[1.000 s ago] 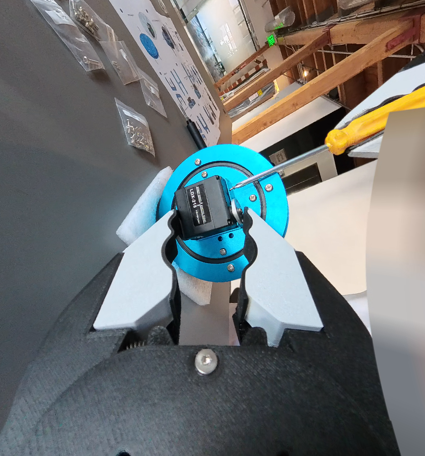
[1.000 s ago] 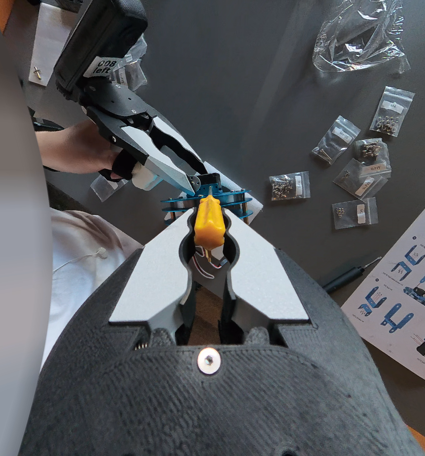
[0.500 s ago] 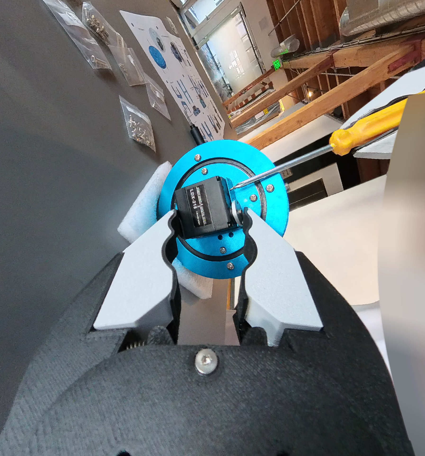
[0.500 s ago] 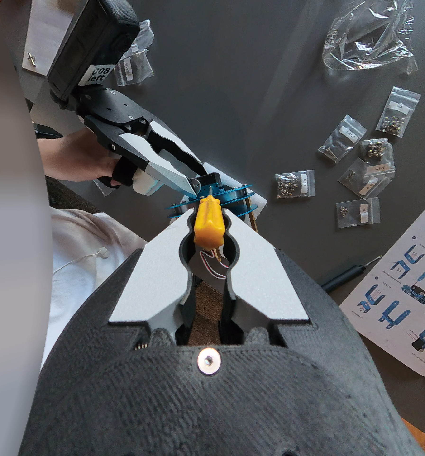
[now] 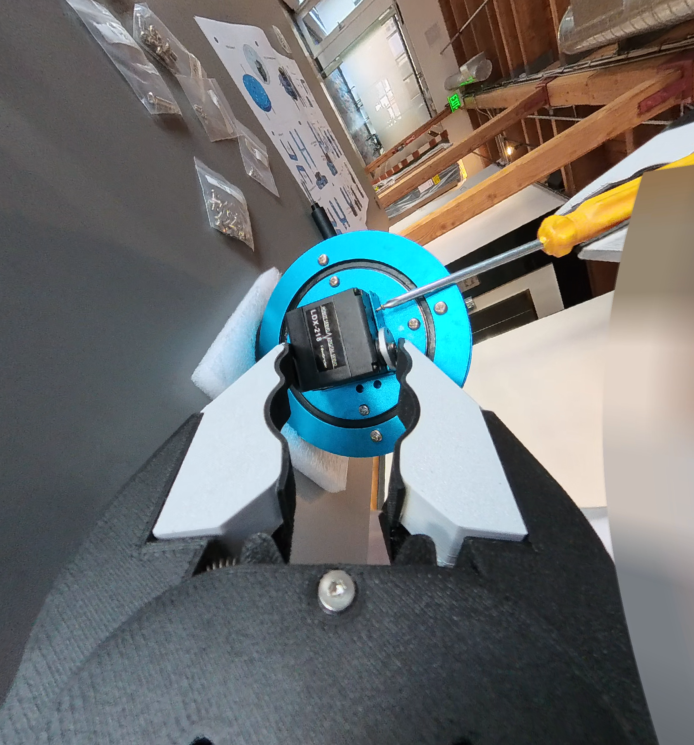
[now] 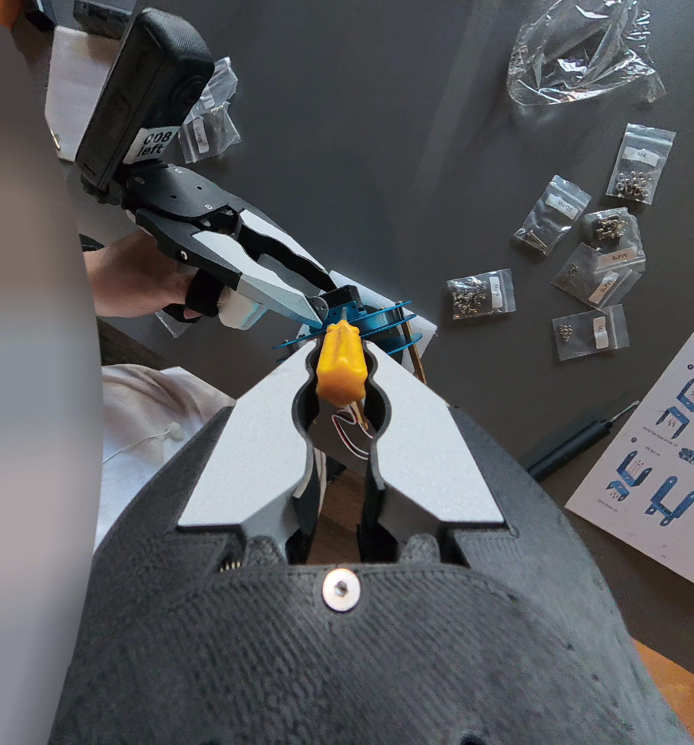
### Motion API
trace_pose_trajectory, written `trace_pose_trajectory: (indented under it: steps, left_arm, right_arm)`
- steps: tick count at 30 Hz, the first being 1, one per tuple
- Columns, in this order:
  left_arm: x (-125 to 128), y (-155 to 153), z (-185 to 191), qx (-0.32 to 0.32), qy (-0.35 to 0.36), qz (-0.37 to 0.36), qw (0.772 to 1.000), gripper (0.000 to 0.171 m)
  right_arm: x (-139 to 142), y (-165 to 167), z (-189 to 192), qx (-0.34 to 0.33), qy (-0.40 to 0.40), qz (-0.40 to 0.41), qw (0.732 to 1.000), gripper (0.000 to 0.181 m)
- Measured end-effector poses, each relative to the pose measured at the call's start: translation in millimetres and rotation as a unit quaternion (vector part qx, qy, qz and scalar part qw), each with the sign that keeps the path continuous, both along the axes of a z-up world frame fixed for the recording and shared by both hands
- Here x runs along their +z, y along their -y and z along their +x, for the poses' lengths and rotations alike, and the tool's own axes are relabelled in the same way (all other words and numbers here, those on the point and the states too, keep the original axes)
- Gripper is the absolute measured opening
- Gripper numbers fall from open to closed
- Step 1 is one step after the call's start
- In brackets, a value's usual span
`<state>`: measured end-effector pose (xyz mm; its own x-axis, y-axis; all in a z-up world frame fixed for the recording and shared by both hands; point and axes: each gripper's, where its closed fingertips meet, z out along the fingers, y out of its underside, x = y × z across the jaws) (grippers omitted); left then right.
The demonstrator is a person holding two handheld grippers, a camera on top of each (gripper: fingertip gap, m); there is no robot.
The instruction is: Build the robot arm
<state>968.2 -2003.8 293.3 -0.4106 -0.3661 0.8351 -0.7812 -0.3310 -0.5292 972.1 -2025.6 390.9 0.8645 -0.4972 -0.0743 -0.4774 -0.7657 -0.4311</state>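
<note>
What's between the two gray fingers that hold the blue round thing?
In the left wrist view, a black servo block sits between the left gripper's fingertips, mounted on the blue disc.

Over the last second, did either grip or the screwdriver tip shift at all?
Nothing was let go. The left gripper stays clamped on the black servo, the right gripper on the yellow screwdriver. Its tip stays at the servo's corner on the blue disc. Only the views tilted slightly; the screw bags stayed put.

Your left wrist view looks close along the worktop; your right looks down; both share the blue disc assembly.
</note>
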Motion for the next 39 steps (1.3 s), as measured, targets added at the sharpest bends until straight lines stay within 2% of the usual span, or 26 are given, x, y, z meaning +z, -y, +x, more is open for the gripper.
trace_pose_trajectory:
  steps: [4, 14, 39]
  left_arm:
    - [0.3, 0.8, 3.0, -0.004, -0.004, -0.002, 1.0, 0.05]
    - [1.1, 2.1, 4.1, -0.012, 0.002, -0.01, 1.0, 0.049]
    - [-0.1, 1.5, 6.0, -0.007, -0.004, -0.022, 1.0, 0.049]
  right_arm:
    - [0.2, 1.1, 2.7, -0.048, -0.003, 0.014, 0.999, 0.017]
    - [0.1, 5.3, -1.1, -0.104, -0.02, 0.016, 0.994, 0.017]
    - [-1.2, 1.4, -3.8, -0.024, 0.004, -0.054, 0.998, 0.017]
